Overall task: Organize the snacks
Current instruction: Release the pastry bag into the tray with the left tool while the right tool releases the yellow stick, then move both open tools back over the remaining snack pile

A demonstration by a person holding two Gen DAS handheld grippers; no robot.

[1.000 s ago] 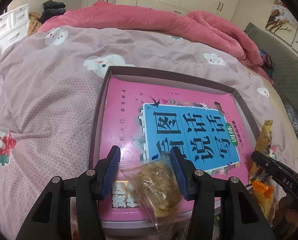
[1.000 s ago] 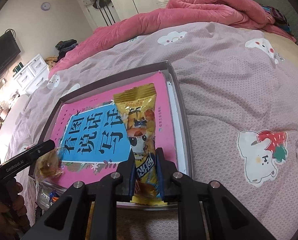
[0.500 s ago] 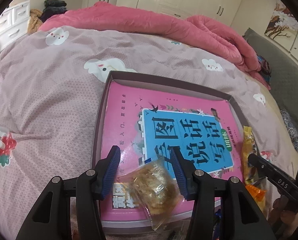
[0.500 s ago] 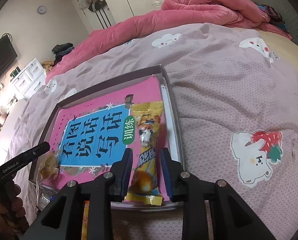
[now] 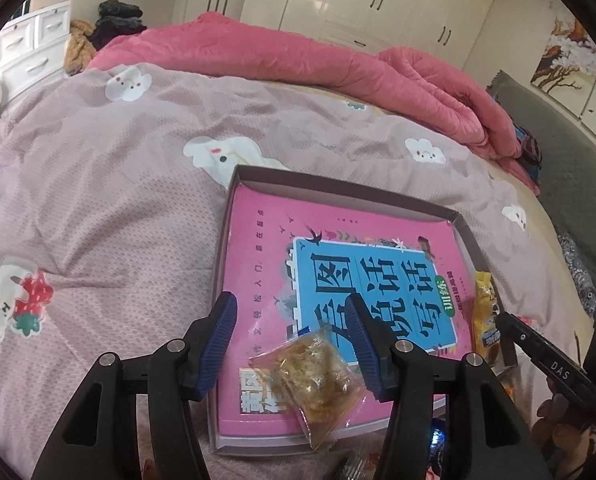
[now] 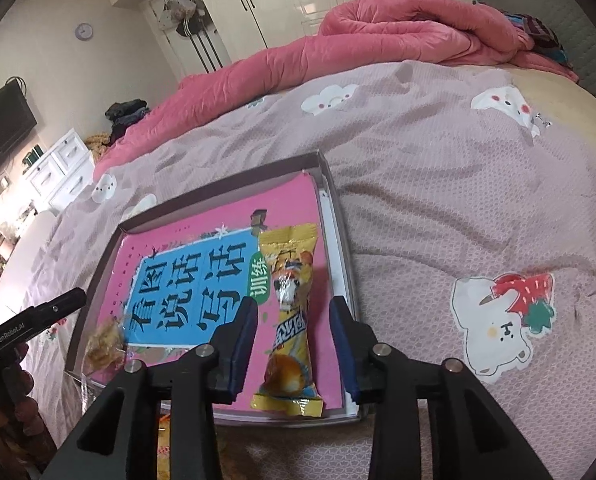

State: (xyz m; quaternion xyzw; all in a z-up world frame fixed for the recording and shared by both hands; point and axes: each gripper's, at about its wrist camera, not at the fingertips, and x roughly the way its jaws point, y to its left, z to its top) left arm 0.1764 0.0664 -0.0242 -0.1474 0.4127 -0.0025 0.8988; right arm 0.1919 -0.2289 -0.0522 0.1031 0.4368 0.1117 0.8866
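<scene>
On the pink book that fills the shallow box on the bed, two snacks lie loose, one under each claw. Between the fingers of the left gripper sits a clear packet holding a crumbly golden-brown cake; the jaws are opening and neither pad touches the wrapper. It looks very light and fragile, likely to crush under a hard squeeze, and the slick film would probably slide, so the safest hold is a gentle one across the cake's middle or on the crimped end. Under the right gripper lies a long yellow packet, printed with a cartoon face and blue lettering, narrow at the waist and fuller toward its sealed ends; those jaws are opening too, standing clear on both sides. It seems soft and light, best taken across its narrow middle. More wrappers show dimly below the box's near edge.
</scene>
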